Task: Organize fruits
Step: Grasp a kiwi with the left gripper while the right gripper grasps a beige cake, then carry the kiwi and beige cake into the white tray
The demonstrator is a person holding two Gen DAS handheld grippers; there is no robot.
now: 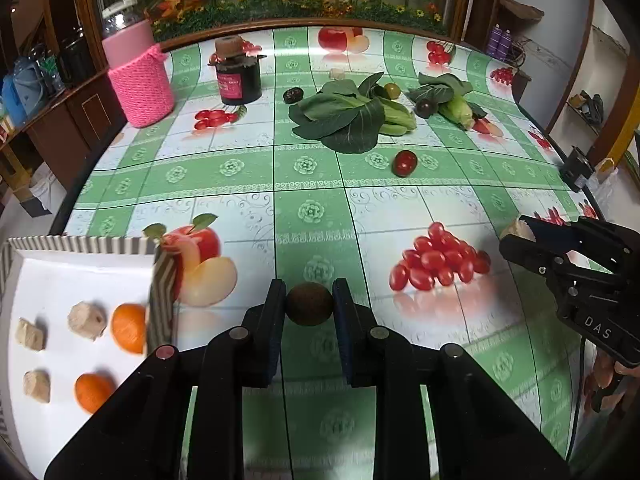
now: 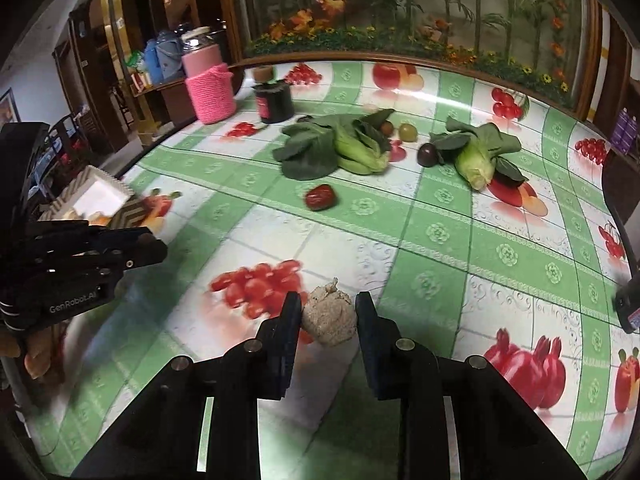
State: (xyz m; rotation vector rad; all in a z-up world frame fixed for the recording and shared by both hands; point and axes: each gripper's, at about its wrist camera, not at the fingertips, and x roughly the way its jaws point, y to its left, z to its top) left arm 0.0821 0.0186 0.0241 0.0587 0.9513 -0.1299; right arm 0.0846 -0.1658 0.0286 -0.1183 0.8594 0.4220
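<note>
- I am clamping my left gripper (image 1: 309, 304) on a small dark brown round fruit (image 1: 309, 304), low in the middle of the left wrist view, with both pads pressing its sides.
- I am clamping my right gripper (image 2: 329, 316) on a beige, rough-skinned lump of fruit (image 2: 329, 316) with a little stalk on top, low in the middle of the right wrist view; whether it is clear of the worktop (image 1: 312, 184) I cannot tell.
- I am judging the sorting as partly done: the white tray (image 1: 76, 244) with the striped rim, at the lower left of the left wrist view, is already holding three beige pieces, one of them at (image 1: 86, 320), and two orange fruits, one at (image 1: 129, 328), set in rough rows.
- I am still seeing loose fruit in the upper middle of that view: a red fruit (image 1: 405, 163) lying alone, a green one (image 1: 392, 90) and a dark purple one (image 1: 425, 107) beside the leafy greens (image 1: 344, 120), and a dark wrinkled one (image 1: 293, 95) near the dark jar (image 1: 239, 74).
- I am reckoning that both held fruits still need carrying to the tray, then the loose ones.
- I am noting the dark fruit looks matte and firm, the beige one crumbly and uneven.
</note>
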